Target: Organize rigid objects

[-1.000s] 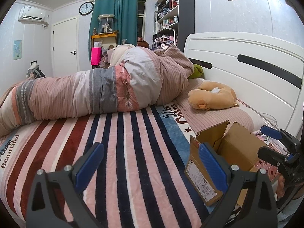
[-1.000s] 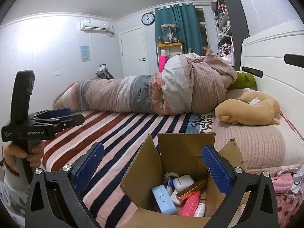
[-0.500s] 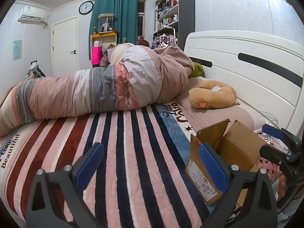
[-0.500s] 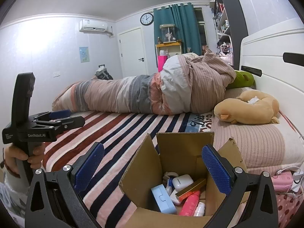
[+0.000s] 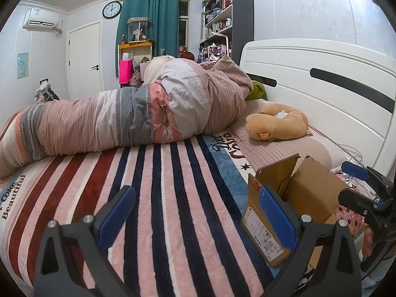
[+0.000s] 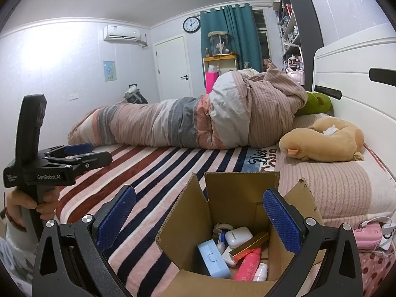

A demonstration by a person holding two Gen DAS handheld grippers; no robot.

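Nearest, right tongs [image 6: 199, 212] spread wide and empty, poised directly above the open cardboard box [image 6: 243, 193], blue pads straddling its mouth. Inside the box, jumbled against one another: a light-blue case [image 6: 212, 259] toward the near-left corner, a white earbud case [image 6: 238, 235] behind it, a gold bar [image 6: 248, 246] lying diagonally across the middle, a pink bottle [image 6: 247, 262] and a small white bottle [image 6: 261, 272] at the near edge, a tape roll [image 6: 222, 226] at the back.

Left of the box, left tongs [image 5: 193, 214] likewise released and empty, aimed over the striped blanket [image 5: 160, 198] and not at the box; seen from that side, the box [image 5: 269, 220] at right, flaps raised.

Hazards, judged from this layout: tall flaps close beside the right pads, likely to be snagged or folded inward on descent; box resting on soft bedding with nothing bracing it, likely to tip or slide under a sideways pull; items packed in contact, so closing on one may pinch or drag a neighbour; smooth rounded earbud case and bottles prone to squirting out of a shallow grip.

Beyond the box, a tan plush toy [image 6: 321, 143] on the pillow; farther still, the rolled quilt [image 6: 198, 123] across the bed, then the white headboard [image 5: 321, 86] to the right.
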